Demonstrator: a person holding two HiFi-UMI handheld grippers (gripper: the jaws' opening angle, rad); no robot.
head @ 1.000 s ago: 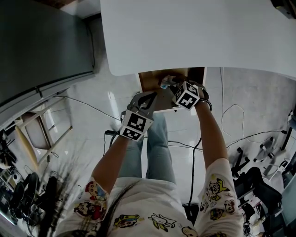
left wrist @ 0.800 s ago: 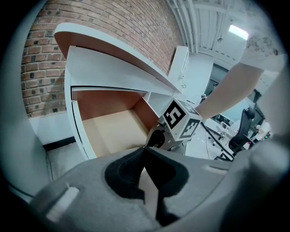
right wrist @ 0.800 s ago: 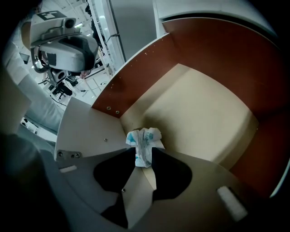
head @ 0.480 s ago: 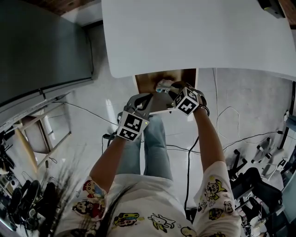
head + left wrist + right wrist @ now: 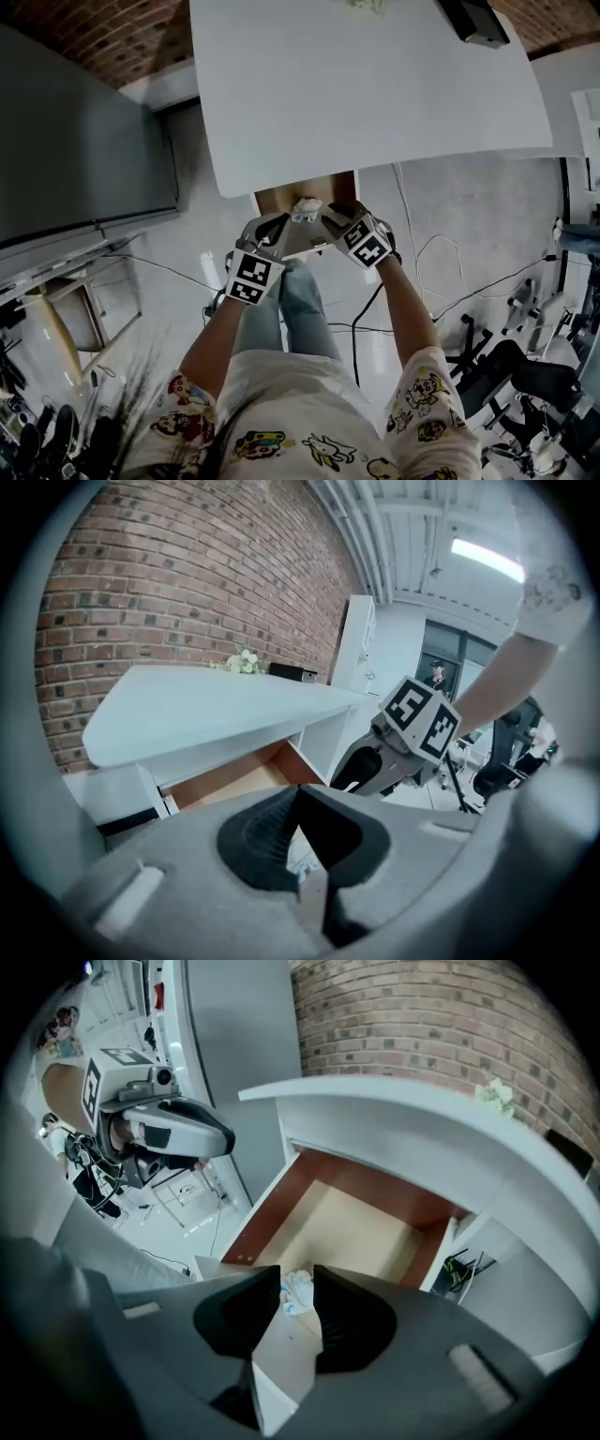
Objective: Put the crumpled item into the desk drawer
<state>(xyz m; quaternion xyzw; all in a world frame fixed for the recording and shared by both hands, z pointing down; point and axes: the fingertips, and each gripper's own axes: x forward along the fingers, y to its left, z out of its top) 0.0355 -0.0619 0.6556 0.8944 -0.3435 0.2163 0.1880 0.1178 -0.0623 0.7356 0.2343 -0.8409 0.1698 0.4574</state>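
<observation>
The crumpled item (image 5: pixel 306 208), white with blue marks, lies on the floor of the open wooden drawer (image 5: pixel 277 198) under the white desk (image 5: pixel 375 103), near the drawer's front. My right gripper (image 5: pixel 330 217) hovers at the drawer's front right, open, and the crumpled item (image 5: pixel 296 1290) shows just beyond the gap between its pads, free of them. My left gripper (image 5: pixel 274 228) sits at the drawer's front left. In its own view, the left gripper (image 5: pixel 298 794) has its tips meeting, shut. From there the right gripper (image 5: pixel 367 769) and the drawer (image 5: pixel 225 780) are in sight.
Pale flowers (image 5: pixel 367 6) and a dark object (image 5: pixel 473 21) sit at the desk's far edge, by a brick wall. A grey cabinet (image 5: pixel 75 141) stands left. Cables (image 5: pixel 450 272) run over the pale floor. The person's legs (image 5: pixel 300 309) are right below the drawer.
The right gripper's jaws have come off the crumpled item, which now lies in the drawer. Both grippers have shifted a little to the left in the head view.
</observation>
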